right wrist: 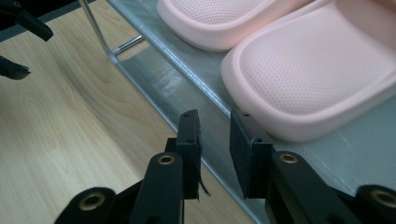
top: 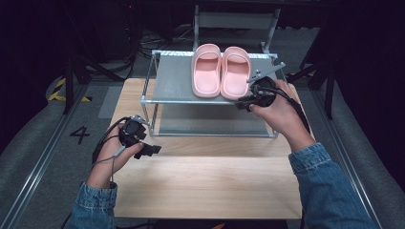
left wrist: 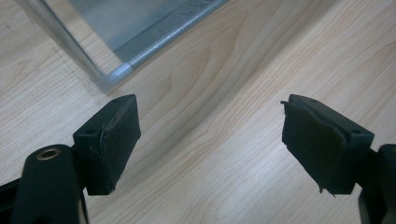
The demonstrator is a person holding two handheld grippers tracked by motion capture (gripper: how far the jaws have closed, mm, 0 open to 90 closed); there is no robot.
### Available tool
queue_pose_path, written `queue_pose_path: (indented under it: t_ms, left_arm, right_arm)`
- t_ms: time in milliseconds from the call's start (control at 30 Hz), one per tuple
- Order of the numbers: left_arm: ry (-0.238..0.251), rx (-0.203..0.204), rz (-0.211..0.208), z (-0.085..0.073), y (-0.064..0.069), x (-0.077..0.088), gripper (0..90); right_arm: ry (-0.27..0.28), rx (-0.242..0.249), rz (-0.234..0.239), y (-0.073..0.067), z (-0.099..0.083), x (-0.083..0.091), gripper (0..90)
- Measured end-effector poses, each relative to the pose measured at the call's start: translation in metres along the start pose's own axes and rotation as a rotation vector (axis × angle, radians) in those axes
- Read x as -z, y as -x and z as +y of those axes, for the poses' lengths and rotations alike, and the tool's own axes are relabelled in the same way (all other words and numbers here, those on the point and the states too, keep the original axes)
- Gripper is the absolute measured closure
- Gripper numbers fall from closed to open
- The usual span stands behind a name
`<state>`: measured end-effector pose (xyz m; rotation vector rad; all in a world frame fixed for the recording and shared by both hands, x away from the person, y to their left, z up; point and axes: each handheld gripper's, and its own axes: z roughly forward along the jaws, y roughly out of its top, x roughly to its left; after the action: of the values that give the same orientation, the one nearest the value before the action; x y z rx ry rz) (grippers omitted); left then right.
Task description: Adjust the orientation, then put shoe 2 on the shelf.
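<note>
Two pink slippers stand side by side on the top shelf of a metal rack (top: 172, 86), the left slipper (top: 206, 71) next to the right slipper (top: 235, 71). My right gripper (top: 242, 101) hovers at the shelf's front right edge, just short of the right slipper's heel. In the right gripper view its jaws (right wrist: 214, 116) stand a little apart, nothing between them, with the near slipper (right wrist: 317, 70) just beyond. My left gripper (top: 149, 150) rests low over the wooden table by the rack's front left leg, open wide (left wrist: 210, 105) and empty.
The rack has a lower shelf (top: 210, 125) and thin metal legs; its front left corner foot (left wrist: 114, 74) lies just beyond my left jaws. The wooden table (top: 205, 181) stretches toward me. A grey step stool (top: 236, 21) stands behind the rack.
</note>
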<state>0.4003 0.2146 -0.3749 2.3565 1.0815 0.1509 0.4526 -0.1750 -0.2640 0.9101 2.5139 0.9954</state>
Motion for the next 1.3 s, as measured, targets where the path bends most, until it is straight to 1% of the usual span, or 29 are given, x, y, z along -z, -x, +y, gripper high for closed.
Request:
queue_pose_path:
  t_ms: [133,200,267,333,433,533,600,667,767,933,1133,1167,1300]
  left_arm:
    - [0.000,0.000,-0.004,0.001,0.001,-0.002,19.8]
    - [0.000,0.001,-0.001,0.001,0.000,-0.002,19.8]
    - [0.000,0.000,0.001,0.001,0.000,-0.001,19.8]
    - [-0.002,-0.002,-0.002,0.001,0.000,-0.001,19.8]
    - [0.001,0.000,0.006,0.000,0.000,-0.002,19.8]
    - [-0.002,0.003,0.004,0.000,0.000,-0.002,19.8]
    - [-0.005,0.001,0.004,0.000,0.000,-0.002,19.8]
    - [-0.005,-0.004,0.003,-0.001,0.000,-0.002,19.7]
    - [-0.005,-0.005,0.004,-0.002,-0.001,-0.002,19.7]
    - [-0.006,0.003,0.006,-0.005,-0.002,-0.001,19.7]
    - [-0.005,0.012,0.016,-0.009,-0.005,-0.001,19.7]
    - [-0.011,0.015,0.016,-0.010,-0.005,0.000,19.7]
    - [-0.016,0.025,0.025,-0.014,-0.007,-0.001,19.6]
  right_arm:
    - [0.019,-0.016,0.001,0.002,-0.011,0.015,72.8]
    - [0.014,-0.031,-0.001,0.003,-0.017,0.020,72.5]
    - [0.020,-0.025,-0.004,0.004,-0.020,0.023,72.0]
    - [0.021,-0.043,-0.002,0.005,-0.027,0.029,70.6]
    - [0.024,-0.055,-0.011,0.007,-0.038,0.036,69.3]
    - [0.029,-0.072,-0.012,0.008,-0.048,0.041,67.7]
    - [0.033,-0.081,-0.016,0.010,-0.055,0.044,65.4]
    - [0.033,-0.086,-0.030,0.012,-0.062,0.047,63.8]
    - [0.021,-0.097,-0.041,0.014,-0.072,0.051,61.3]
    - [0.008,-0.107,-0.048,0.019,-0.087,0.055,57.2]
    - [0.004,-0.121,-0.055,0.026,-0.104,0.060,54.0]
    - [0.007,-0.119,-0.058,0.027,-0.107,0.061,53.5]
    - [-0.003,-0.121,-0.062,0.033,-0.121,0.063,48.5]
